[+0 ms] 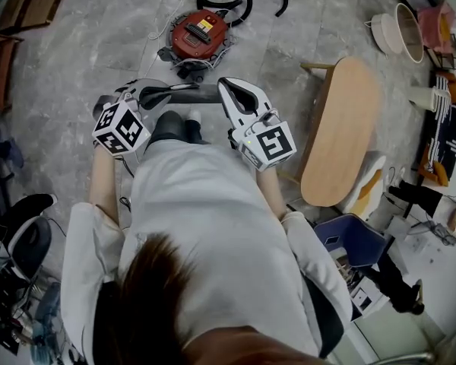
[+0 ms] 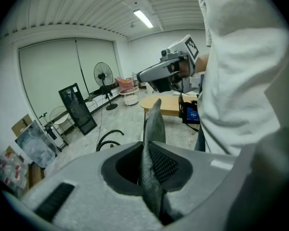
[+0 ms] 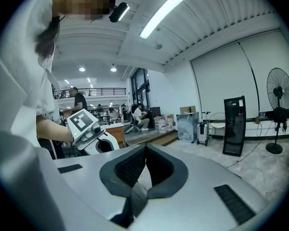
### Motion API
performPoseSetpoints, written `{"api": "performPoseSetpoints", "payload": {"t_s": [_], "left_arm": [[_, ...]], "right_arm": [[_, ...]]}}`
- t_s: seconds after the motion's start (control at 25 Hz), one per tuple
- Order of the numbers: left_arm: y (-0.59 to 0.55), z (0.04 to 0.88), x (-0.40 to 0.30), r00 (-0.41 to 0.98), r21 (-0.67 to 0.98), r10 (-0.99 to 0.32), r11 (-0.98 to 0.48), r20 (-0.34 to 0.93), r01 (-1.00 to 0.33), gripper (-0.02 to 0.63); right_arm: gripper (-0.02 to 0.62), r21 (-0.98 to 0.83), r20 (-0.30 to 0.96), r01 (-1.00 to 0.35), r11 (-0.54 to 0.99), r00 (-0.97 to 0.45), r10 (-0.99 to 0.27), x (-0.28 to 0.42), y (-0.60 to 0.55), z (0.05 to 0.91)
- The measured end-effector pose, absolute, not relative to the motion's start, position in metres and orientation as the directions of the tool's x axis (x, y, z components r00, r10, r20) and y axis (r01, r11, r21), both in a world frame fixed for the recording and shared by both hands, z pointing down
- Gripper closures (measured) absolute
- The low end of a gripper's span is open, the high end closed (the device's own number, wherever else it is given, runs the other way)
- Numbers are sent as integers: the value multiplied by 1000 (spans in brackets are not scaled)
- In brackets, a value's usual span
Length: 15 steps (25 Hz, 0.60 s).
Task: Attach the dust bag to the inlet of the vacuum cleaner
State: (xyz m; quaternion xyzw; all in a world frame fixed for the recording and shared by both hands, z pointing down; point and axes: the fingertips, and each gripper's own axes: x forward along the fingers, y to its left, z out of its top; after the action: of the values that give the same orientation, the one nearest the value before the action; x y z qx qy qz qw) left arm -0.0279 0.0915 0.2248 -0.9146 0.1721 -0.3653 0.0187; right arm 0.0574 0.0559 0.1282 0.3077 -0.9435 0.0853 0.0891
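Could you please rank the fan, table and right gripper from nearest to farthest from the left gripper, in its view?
1. The right gripper, upper right, close by.
2. The table, centre, beyond it.
3. The fan, left, at the far wall.

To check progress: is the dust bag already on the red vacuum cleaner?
No, the dust bag is in the left gripper, apart from the vacuum cleaner on the floor.
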Motion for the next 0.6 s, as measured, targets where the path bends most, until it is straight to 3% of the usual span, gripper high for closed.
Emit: {"api": "performPoseSetpoints", "payload": {"t_s": [0.24,0.44,0.6], "left_arm": [[68,222,-28,692,-144,-282,-957,665,-252,568],[59,226,-33,696,-130,-220,-975,683,-180,568],[51,239,-38,688,-121,-169,-986,706,-117,568]], "right_arm": [[584,-123,243,-615,779,-780,-577,53,35,127],[504,-146,277,-565,812,-812,-514,34,33,133],[438,-122,410,-519,846,-803,-433,16,34,163]]}}
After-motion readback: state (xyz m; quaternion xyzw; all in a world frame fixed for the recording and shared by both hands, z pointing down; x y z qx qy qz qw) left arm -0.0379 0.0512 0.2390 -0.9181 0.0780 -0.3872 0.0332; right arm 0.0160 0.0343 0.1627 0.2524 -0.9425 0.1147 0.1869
